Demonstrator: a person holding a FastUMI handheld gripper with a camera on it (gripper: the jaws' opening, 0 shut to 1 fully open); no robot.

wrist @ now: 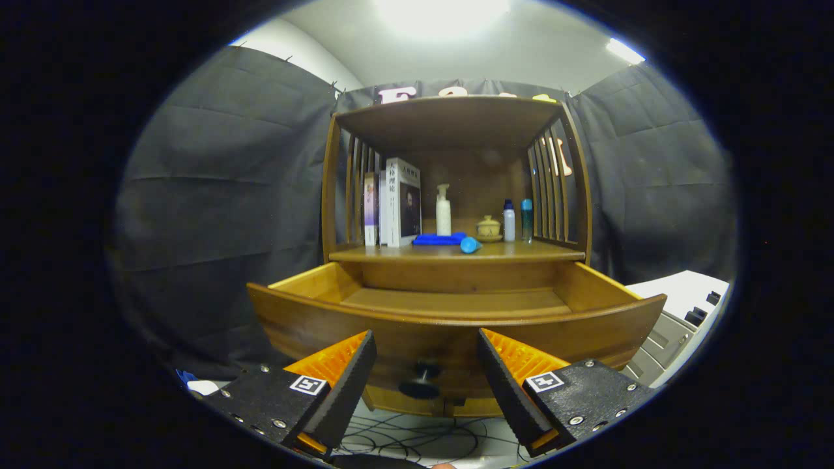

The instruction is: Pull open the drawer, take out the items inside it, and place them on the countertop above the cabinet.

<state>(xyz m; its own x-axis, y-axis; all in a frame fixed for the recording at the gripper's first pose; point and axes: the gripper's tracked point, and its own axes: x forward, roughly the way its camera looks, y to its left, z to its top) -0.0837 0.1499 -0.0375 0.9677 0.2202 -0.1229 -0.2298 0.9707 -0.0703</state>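
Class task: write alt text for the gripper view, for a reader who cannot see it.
A wooden cabinet's drawer stands pulled open, its visible floor bare, with the open tongs spread either side of its dark knob. On the countertop above sit books, a blue cloth, a white pump bottle, a small lidded pot and two bottles.

Beyond my spread fingers [427, 365], which grip nothing, the wooden countertop [508, 252] carries upright books [397, 202] at left, a folded blue cloth [438, 239], a white pump bottle [443, 210], a blue cylinder [470, 245], a lidded cup [488, 228] and two bottles [517, 220] at right.
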